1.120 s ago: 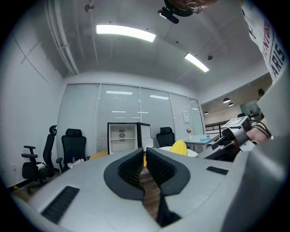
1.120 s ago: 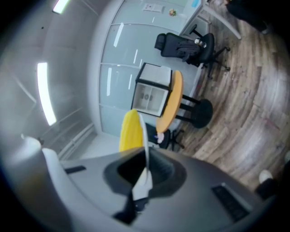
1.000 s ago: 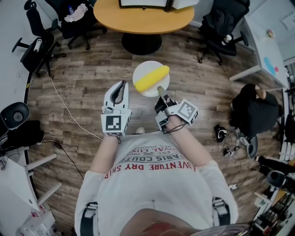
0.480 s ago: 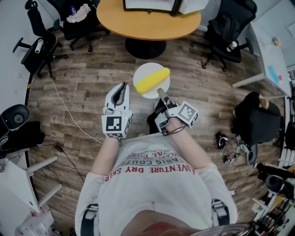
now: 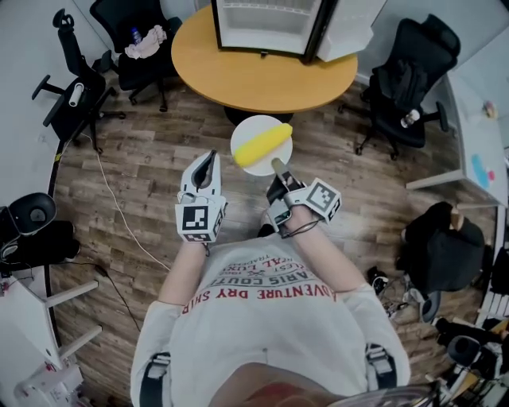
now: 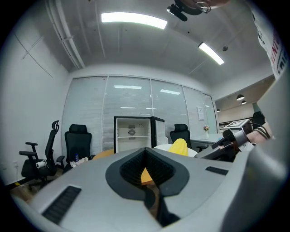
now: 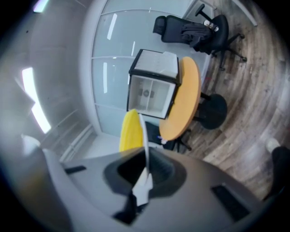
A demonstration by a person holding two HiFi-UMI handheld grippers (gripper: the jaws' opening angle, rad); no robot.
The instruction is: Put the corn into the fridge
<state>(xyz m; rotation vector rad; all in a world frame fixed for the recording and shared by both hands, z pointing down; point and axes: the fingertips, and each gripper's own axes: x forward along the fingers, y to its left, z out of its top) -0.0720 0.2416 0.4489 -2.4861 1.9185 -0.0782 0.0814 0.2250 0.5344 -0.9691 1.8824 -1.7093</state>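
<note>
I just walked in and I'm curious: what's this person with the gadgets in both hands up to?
A person holds a two-jaw gripper in each hand. The right gripper is clamped on the rim of a round white plate, with a yellow corn cob lying on it. The left gripper is shut and empty beside it. Ahead, a small white fridge stands on a round orange table with its door open; the corn is not yet inside.

Office: swivel chairs (image 5: 402, 83), round meeting table (image 5: 238, 75)
</note>
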